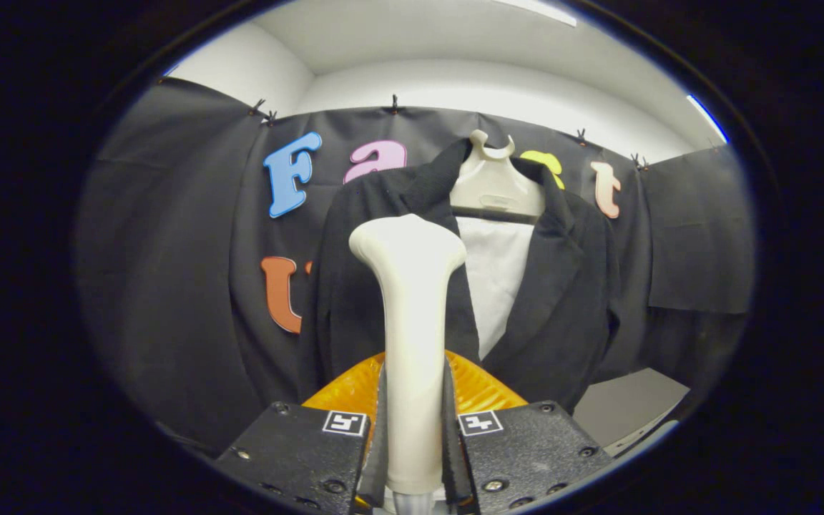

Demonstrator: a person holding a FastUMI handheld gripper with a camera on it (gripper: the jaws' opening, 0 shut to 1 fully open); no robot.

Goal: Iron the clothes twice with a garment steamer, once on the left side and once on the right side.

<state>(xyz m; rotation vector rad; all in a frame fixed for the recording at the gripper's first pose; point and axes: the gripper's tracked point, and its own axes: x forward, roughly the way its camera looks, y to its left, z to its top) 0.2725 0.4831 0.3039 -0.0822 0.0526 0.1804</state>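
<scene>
my claw [414,436] pinches the cream steamer [412,322] upright, both fingers pressed on its handle, its head before the black jacket's [562,300] left lapel (white hanger [491,186] above).

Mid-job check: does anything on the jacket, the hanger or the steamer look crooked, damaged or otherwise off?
Nothing stands out. The black jacket hangs open on its white hanger against the cloth wall, with a white lining or shirt showing inside. The white steamer stands upright, gripped between both fingers of the gripper, its head in front of one lapel. No damage or spill visible.
</scene>
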